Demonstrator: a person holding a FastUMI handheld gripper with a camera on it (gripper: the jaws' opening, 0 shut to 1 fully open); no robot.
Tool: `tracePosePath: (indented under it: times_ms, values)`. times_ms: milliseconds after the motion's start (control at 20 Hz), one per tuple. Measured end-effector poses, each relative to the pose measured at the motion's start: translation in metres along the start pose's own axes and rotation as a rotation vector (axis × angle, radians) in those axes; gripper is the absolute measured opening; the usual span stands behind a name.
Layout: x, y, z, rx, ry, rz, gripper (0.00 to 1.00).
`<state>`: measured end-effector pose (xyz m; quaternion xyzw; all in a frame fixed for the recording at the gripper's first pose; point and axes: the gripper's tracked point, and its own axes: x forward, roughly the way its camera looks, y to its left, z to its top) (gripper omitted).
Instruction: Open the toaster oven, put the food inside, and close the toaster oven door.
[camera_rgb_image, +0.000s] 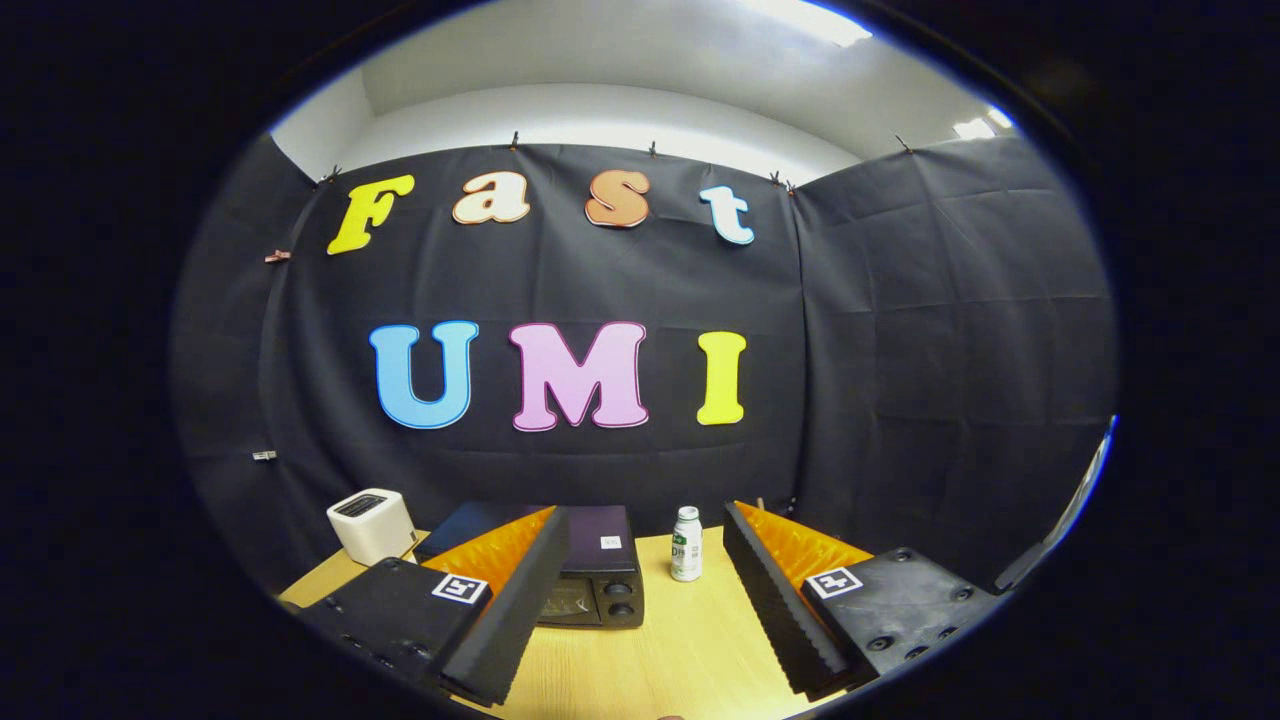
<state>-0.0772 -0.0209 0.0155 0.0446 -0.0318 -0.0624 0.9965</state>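
The gripper holds its two fingers spread wide with nothing between them but bare table; they grip nothing and touch nothing, and the whole tool hangs above the wood, high and level, a pose that suits surveying the booth rather than working on any one thing; the toaster oven sits beyond the fingertips, dark and low, partly masked by the left finger, its front with two knobs turned toward the camera, presumably so that the door can be reached head on; the door appears shut, though the finger covers much of the glass, and whether food lies inside I cannot tell; a shut door would fit both a job awaiting its opening and one already closed up; a small white bottle stands upright just beside the oven, in the gap between the fingers; a white toaster rests at the table's far left corner, well apart from both.
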Motion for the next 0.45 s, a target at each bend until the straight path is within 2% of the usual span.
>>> tracePosePath:
  times_ms: [450]
  values:
    - [-0.0018, 0.0074, 0.0019, 0.012, -0.002, 0.015, 0.99]
